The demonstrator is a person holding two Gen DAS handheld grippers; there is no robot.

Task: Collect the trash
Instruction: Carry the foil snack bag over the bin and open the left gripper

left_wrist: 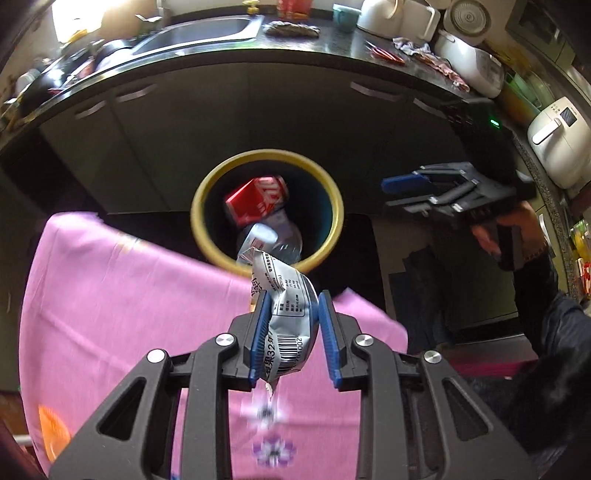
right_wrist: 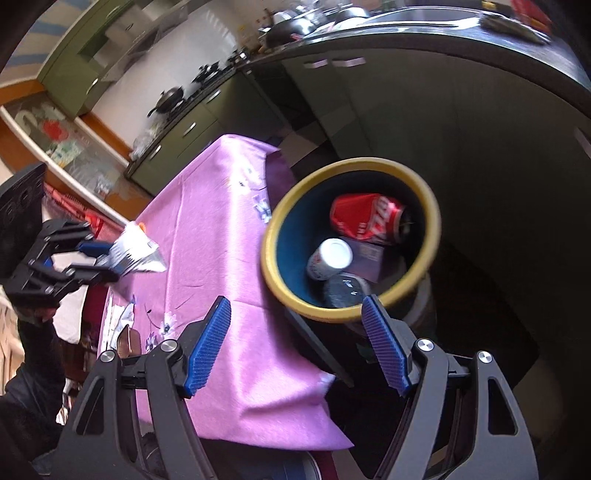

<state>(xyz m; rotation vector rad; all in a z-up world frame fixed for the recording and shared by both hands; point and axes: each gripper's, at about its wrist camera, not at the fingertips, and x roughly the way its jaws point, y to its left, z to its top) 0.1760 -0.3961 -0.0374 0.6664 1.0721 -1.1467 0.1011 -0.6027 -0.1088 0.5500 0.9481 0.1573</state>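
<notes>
- My left gripper [left_wrist: 291,332] has its jaws pinching a silver snack wrapper [left_wrist: 286,314], with a blue pad pressed on each side of it
- The wrapper has black writing and a barcode on it, and its top end sticks up past the pads
- From the left camera, the wrapper hangs over the pink cloth [left_wrist: 129,295] on the surface, and its tip overlaps the near rim of the trash bin [left_wrist: 199,206]
- The bin is round with a yellow rim and a dark blue inside, and it stands on the floor just beside the pink surface
- Inside the bin I see a red can [left_wrist: 258,201] lying on its side and a white can [right_wrist: 330,258] next to it
- There is also a dark thing low in the bin, but I cannot tell what it is
- My right gripper [right_wrist: 295,345] has its jaws spread wide with nothing between them
- From the right camera, the pink cloth shows between the pads and the right pad sits in front of the bin's near rim
- In the left camera the right gripper is off to the right of the bin, held by a hand [left_wrist: 517,225] in a dark sleeve
- Behind the bin is a dark kitchen counter [left_wrist: 332,40] with a sink [left_wrist: 207,31], and more torn wrappers [left_wrist: 413,48] lie on it near a white pot
- The pictures are a bit blurry
</notes>
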